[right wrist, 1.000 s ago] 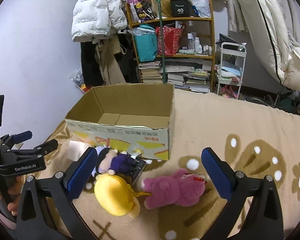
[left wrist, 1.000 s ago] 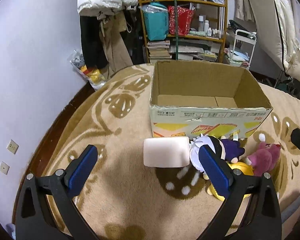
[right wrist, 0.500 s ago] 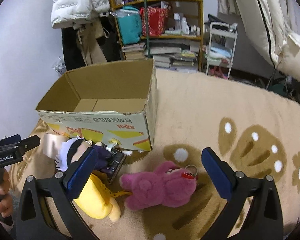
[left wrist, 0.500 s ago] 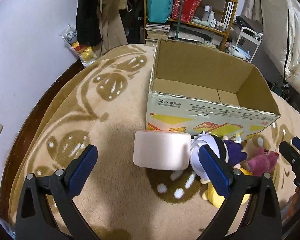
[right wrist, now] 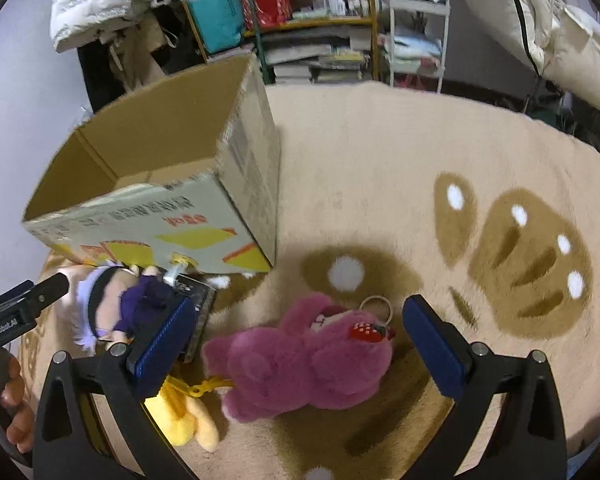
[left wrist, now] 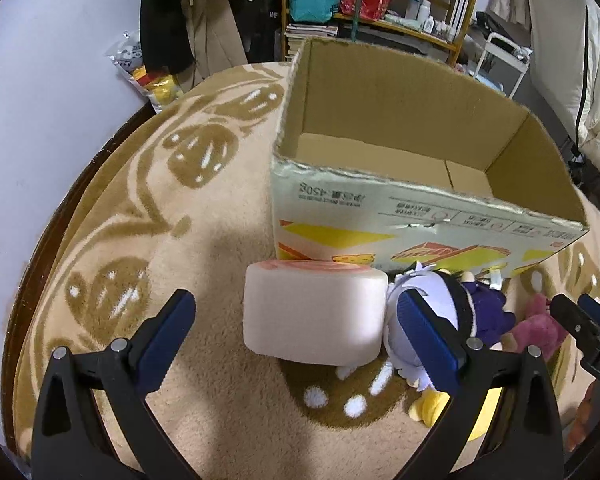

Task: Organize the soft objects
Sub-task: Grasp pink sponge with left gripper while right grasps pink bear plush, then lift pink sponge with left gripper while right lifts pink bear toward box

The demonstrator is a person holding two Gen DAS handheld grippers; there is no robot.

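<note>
An open cardboard box (left wrist: 420, 216) stands empty on the beige rug; it also shows in the right wrist view (right wrist: 160, 208). In front of it lie a pale pink cylinder cushion (left wrist: 314, 316), a white-and-purple doll (left wrist: 452, 316), a yellow plush (right wrist: 184, 420) and a magenta bear (right wrist: 304, 360). My left gripper (left wrist: 300, 344) is open, its jaws straddling the cushion just above it. My right gripper (right wrist: 296, 352) is open, its jaws either side of the magenta bear. The doll also shows in the right wrist view (right wrist: 116, 304).
A shelf unit (left wrist: 380, 0) with bags and books stands behind the box. A white cart (right wrist: 416, 36) and hanging coats (right wrist: 108, 8) line the far wall. The lilac wall (left wrist: 40, 120) is at the left. The right gripper shows in the left wrist view (left wrist: 588, 332).
Both grippers have moved forward and down. The left one has closed in over the cushion, the right one over the magenta bear. Both stay open.
</note>
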